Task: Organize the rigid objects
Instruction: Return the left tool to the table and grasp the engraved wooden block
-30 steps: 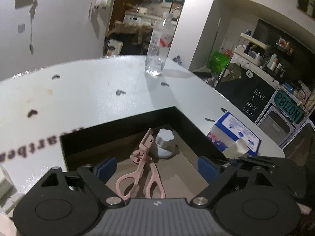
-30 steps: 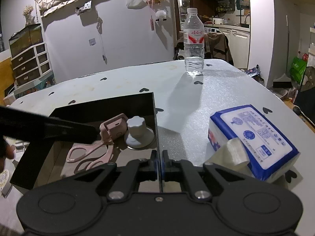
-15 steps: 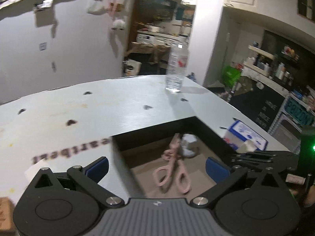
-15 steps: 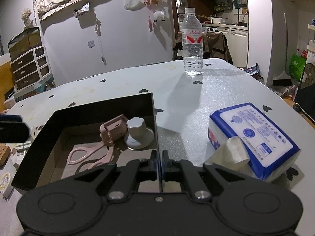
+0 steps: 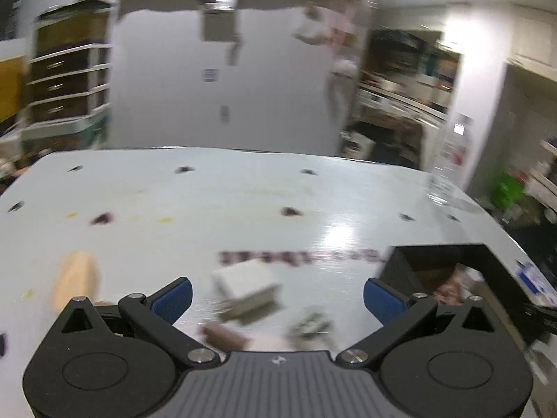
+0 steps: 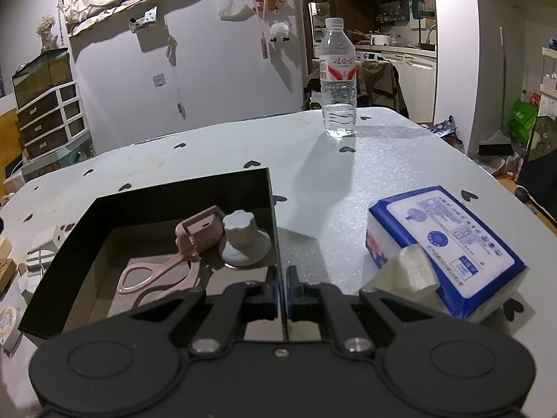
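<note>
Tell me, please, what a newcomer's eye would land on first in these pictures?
Probably the black box at the table's near left, holding a pink eyelash curler beside a white knob, with the right gripper shut on its side wall. Next, the blue tissue pack at right and the water bottle behind.

Left view perhaps motion-blurred; right sharp, hard shadows

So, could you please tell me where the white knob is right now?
In the right wrist view, the white knob sits inside the black box, in its far right corner, touching the pink eyelash curler.
</note>
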A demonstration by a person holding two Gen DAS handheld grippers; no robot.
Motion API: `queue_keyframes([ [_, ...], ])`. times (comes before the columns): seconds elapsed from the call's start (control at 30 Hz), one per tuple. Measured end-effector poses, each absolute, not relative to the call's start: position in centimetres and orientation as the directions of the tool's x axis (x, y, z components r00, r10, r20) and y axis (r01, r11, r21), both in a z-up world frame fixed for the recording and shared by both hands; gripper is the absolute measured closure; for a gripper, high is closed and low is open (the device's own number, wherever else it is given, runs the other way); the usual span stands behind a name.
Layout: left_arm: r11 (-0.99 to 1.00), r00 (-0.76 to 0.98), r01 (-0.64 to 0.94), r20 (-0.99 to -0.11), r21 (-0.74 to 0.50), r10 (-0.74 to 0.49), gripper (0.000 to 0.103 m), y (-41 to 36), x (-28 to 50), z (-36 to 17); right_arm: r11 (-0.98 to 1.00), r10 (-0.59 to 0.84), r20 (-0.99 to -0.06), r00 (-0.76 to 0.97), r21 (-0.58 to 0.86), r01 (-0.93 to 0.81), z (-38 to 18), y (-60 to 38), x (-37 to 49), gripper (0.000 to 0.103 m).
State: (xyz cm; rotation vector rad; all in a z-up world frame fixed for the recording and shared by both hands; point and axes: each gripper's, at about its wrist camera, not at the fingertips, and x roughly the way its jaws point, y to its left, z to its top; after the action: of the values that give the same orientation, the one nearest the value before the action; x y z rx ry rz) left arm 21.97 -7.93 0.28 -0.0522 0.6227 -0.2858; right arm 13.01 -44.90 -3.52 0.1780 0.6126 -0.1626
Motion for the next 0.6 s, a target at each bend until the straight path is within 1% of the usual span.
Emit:
queue_keyframes([
  [0.17, 0.984, 0.795, 0.124, -0.58, -0.128, -0.176, 0.0, -4.6, 22.1, -0.6, 0.972, -0.105, -0.588, 0.802, 0.11, 0.207, -3.5, -44.8, 13.2, 0.097],
  [0.33, 0.996, 0.8, 0.041, -0.594, -0.078, -0.08, 0.0, -2.5, 22.8, -1.7, 0.972, -0.106, -0.597, 0.795, 0.106, 0.209, -3.6, -44.7, 13.5, 0.096],
  [0.47, 0.999, 0.79, 0.01, -0.611, -0.053, -0.04, 0.0, -1.4, 23.1, -2.6, 0.97, -0.105, -0.598, 0.794, 0.113, 0.214, -3.5, -44.8, 13.5, 0.096],
  [0.6, 0.999, 0.777, 0.015, -0.628, -0.033, -0.033, 0.0, -1.0, 23.5, -3.4, 0.969, -0.101, -0.601, 0.793, 0.12, 0.215, -3.5, -44.9, 13.5, 0.096],
])
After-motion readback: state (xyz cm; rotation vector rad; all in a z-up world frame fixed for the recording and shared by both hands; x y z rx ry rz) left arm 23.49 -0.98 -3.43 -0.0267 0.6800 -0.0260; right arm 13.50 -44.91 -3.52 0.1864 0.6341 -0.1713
